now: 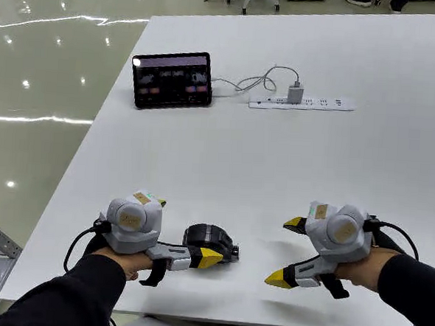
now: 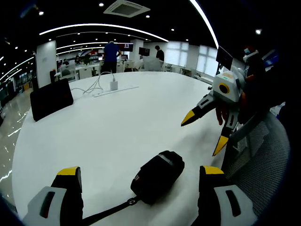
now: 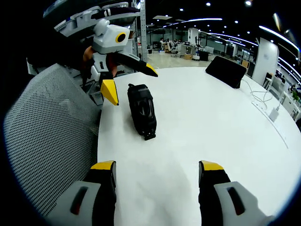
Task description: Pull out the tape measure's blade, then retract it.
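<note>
A black tape measure (image 1: 209,240) lies on the white table (image 1: 277,159) near its front edge, with its blade retracted and its strap trailing back toward the hand. My left gripper (image 1: 205,245) is open. In the left gripper view its yellow-tipped jaws stand wide on either side of the tape measure (image 2: 157,175) without touching it. My right gripper (image 1: 285,251) is open and holds nothing, a short way to the tape's right. From the right gripper view the tape measure (image 3: 142,110) lies ahead, its hook end pointing at me, with the left gripper (image 3: 130,83) behind it.
A dark tablet (image 1: 172,79) stands at the table's far left. A white power strip (image 1: 302,103) with a charger (image 1: 295,91) and cable lies beside it. A mesh chair (image 3: 47,136) sits at the table's front edge. People stand far off in the room (image 2: 112,51).
</note>
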Action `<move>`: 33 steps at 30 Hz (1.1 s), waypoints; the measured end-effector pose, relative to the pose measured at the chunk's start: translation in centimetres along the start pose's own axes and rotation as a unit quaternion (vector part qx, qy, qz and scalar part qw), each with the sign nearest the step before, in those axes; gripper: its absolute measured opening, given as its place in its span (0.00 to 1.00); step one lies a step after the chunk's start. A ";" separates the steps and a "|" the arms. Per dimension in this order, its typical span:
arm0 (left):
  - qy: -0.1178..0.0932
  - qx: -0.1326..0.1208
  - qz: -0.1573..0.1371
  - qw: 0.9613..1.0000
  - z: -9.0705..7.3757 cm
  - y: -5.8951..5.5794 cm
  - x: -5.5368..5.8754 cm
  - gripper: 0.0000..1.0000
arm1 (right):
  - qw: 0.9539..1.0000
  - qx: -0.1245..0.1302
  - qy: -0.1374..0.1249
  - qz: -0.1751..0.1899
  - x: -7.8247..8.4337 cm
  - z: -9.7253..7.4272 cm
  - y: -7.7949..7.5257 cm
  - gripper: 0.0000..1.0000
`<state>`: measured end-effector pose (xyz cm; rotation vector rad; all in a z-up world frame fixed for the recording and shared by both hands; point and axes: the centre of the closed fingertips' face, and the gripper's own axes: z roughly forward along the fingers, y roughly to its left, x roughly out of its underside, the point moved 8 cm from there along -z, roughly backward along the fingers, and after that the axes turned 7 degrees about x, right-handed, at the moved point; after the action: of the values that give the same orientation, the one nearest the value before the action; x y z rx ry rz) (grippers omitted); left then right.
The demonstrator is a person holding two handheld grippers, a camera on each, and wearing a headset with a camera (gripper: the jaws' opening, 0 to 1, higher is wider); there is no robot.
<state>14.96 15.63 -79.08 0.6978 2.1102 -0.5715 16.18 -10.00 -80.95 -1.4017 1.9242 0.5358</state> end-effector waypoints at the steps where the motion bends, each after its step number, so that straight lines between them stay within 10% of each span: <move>1: 0.002 0.002 0.006 1.000 -0.2 0.1 0.2 1.00 | 1.000 0.012 -0.007 0.008 0.3 -0.7 -0.3 0.68; 10: 0.034 0.018 0.003 0.999 -2.1 0.4 1.7 0.99 | 0.998 0.050 -0.007 0.039 3.0 -4.6 -1.6 0.71; 33: 0.012 0.001 -0.028 1.000 -5.4 1.6 2.6 1.00 | 0.988 0.129 -0.009 0.085 8.9 -12.0 -2.6 0.83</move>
<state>11.67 20.85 -78.48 0.6516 2.1582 -0.5978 13.55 -24.86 -79.14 -1.0732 2.0280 0.3602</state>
